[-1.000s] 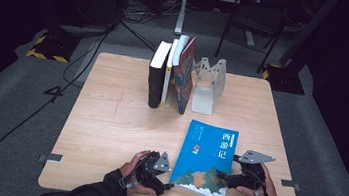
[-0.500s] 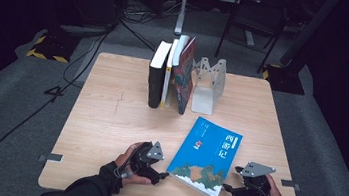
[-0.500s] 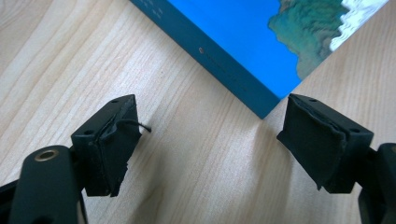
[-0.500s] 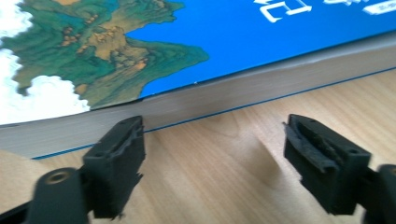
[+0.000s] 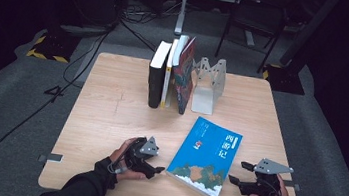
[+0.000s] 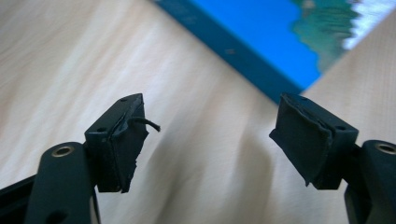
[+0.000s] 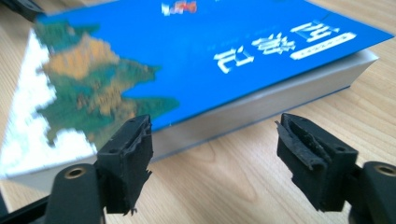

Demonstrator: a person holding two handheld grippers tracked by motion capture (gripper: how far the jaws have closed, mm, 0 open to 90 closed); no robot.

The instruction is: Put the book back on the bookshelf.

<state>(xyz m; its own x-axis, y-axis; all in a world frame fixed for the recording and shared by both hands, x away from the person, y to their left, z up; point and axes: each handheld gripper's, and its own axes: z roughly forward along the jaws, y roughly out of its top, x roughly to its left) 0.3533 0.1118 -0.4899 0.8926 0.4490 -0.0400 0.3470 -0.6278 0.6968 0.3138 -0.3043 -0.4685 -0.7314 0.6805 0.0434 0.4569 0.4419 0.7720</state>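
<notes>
A blue book (image 5: 207, 156) lies flat on the wooden surface (image 5: 110, 110), cover up, near the front edge and angled so that its lower end points toward the person. The left hand-held gripper (image 5: 158, 168) rests low at the book's left side, just beside its lower left corner and not touching it. In the left gripper view its jaws stand spread with bare wood between them and the book's spine (image 6: 243, 51) beyond; they have just been closing slightly, with nothing between them. The right hand-held gripper (image 5: 234, 172) sits at the book's lower right edge, aimed at the page block. In the right gripper view its jaws are likewise spread, just short of the book (image 7: 196, 60); they too have just been closing, and no pad presses on it. At the back of the surface, a row of upright books (image 5: 170, 75) leans against a metal bookend (image 5: 209, 82), well apart from the blue book.
</notes>
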